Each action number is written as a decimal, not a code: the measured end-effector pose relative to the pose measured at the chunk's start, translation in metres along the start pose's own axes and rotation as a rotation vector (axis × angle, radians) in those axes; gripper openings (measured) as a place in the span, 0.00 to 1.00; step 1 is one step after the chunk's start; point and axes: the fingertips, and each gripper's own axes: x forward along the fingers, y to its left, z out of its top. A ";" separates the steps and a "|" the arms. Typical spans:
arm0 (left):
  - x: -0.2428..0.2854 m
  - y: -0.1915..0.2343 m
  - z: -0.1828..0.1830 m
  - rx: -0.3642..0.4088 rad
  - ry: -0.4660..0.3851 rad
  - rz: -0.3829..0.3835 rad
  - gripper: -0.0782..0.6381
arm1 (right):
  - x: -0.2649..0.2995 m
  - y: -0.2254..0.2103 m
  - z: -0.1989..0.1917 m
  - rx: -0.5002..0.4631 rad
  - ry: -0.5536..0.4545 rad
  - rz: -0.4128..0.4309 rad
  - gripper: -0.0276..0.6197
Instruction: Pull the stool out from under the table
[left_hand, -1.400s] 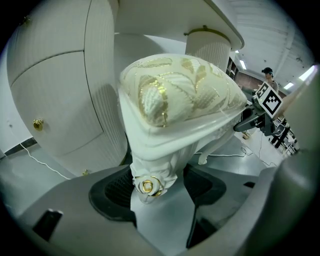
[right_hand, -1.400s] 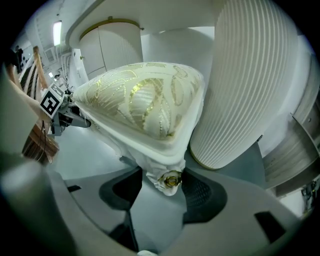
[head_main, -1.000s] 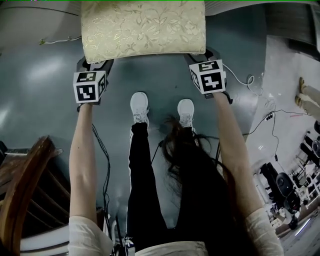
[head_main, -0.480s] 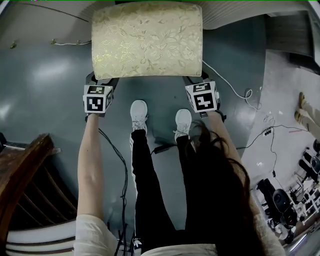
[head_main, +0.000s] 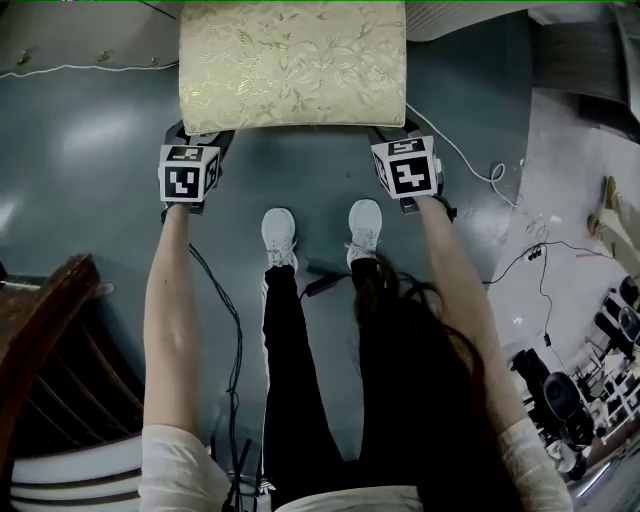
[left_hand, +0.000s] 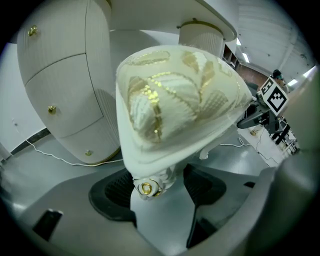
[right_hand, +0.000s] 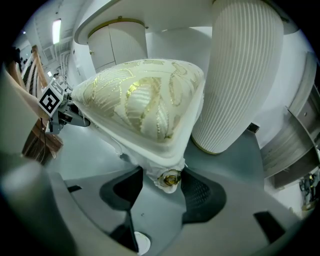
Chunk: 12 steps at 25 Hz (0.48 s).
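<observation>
l gripper (left_hand: 158, 187) clamps stool (head_main: 293, 65) corner, r gripper (right_hand: 166, 186) same

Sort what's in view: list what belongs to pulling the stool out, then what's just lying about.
Job in hand: stool, gripped at its two near legs; left gripper; right gripper; white table behind it.

Lying about: white cable on the floor; black cable; wooden chair at the left.
</observation>
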 end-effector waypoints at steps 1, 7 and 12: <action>0.000 0.001 0.001 0.005 -0.003 0.000 0.56 | 0.000 0.001 0.000 0.007 -0.001 0.000 0.44; -0.002 0.005 0.005 0.026 0.010 0.001 0.56 | -0.003 0.005 -0.002 0.022 -0.014 0.000 0.43; -0.004 0.002 0.000 0.007 0.008 0.005 0.56 | -0.002 0.004 -0.002 0.004 0.001 0.016 0.42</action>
